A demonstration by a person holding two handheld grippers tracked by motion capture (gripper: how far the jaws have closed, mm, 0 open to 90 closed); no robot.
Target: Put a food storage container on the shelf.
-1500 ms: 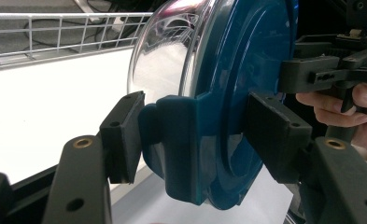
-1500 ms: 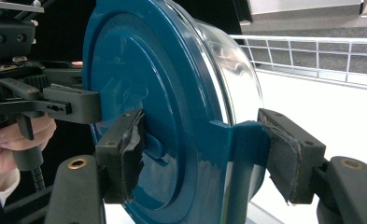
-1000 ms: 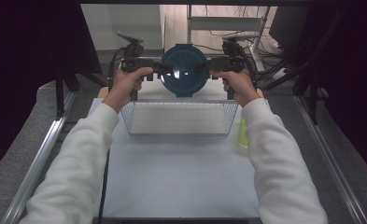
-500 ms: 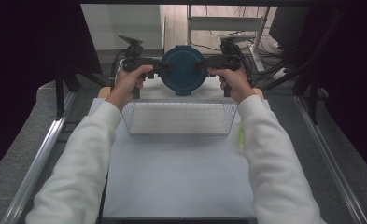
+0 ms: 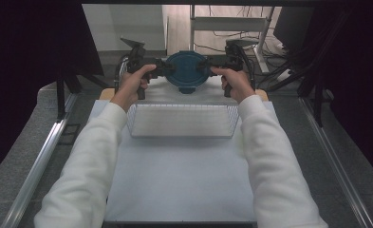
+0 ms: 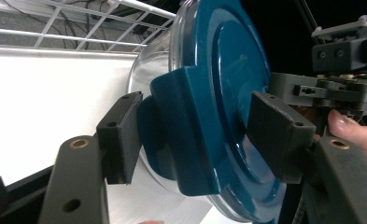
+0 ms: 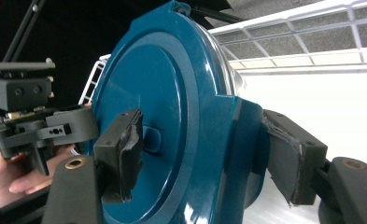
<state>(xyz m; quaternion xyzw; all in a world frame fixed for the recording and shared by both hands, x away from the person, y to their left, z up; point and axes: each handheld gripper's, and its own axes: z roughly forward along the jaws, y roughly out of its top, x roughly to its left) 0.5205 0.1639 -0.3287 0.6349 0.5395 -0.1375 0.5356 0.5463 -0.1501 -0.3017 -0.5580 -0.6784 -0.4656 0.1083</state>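
High view, round blue-lidded container (image 5: pixel 186 71), contents hidden

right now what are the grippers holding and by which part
Both hold the blue-lidded container: the left gripper and the right gripper each clamp a side clip of its lid, on opposite sides.

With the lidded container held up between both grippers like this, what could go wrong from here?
The container hangs past the far side of the wire basket, borne by the left gripper and right gripper alone; if either loosens, it could drop or tip.

Each gripper clamps a side latch of the blue lid, so a pull might pop a latch and free the clear bowl.

The right gripper's pads look torn, so it may slip.
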